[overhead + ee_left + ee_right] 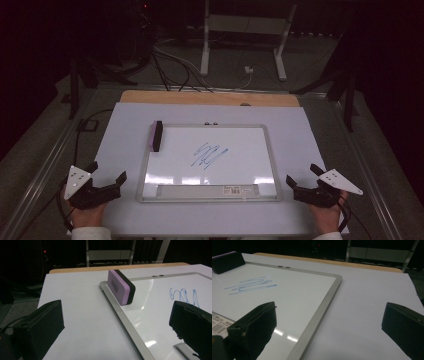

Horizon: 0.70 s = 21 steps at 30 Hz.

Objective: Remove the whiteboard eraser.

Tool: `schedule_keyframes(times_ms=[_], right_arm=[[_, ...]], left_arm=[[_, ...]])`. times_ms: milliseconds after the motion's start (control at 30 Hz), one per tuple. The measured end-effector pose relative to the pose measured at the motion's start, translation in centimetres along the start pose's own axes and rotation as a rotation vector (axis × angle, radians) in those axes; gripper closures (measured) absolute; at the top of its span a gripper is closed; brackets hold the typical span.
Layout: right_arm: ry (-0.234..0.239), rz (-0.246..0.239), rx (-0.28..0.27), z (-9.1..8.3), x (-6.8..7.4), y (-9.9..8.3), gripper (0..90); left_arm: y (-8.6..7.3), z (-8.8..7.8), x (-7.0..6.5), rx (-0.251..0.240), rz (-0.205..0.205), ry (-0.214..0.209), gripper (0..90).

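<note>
Eraser (121,287): purple foam block w/ black felt, stood on edge.
Whiteboard (270,150): glossy, metal-framed, blue scribble (208,156).
Left gripper (107,176): jaws spread, nothing held.
Right gripper (301,176): jaws spread, nothing held.

A whiteboard (250,150) with a silver-grey frame lies flat at the middle of the table, its long sides running from 9 to 3 o'clock, a strip with a barcode label along its 6 o'clock edge. A blue marker scribble (209,156) sits near the board's centre. An eraser (156,135), lilac with a black felt layer, stands on its long edge at the board's 10 o'clock corner, just inside the frame, its length running from 12 to 6 o'clock.
</note>
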State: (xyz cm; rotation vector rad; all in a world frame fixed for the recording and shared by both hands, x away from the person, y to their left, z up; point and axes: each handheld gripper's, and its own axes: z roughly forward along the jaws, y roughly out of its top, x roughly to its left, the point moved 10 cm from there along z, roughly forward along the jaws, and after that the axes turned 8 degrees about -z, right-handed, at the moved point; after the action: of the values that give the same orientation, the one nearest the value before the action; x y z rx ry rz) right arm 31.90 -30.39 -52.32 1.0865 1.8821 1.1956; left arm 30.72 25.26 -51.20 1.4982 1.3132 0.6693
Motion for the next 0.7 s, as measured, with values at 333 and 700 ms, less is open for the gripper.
schedule_keyframes(times_ms=[333, 700], right_arm=[[-0.004, 0.012, -0.028, 0.0, -0.4, 0.0, 0.1], [-0.005, 0.005, -0.032, 0.4, -0.1, 0.2, 0.2]], left_arm=[[0.1, 0.1, -0.2, 0.013, -0.026, -0.015, 0.4], [2.2, 1.2, -1.2, 0.030, 0.005, -0.040, 0.5]])
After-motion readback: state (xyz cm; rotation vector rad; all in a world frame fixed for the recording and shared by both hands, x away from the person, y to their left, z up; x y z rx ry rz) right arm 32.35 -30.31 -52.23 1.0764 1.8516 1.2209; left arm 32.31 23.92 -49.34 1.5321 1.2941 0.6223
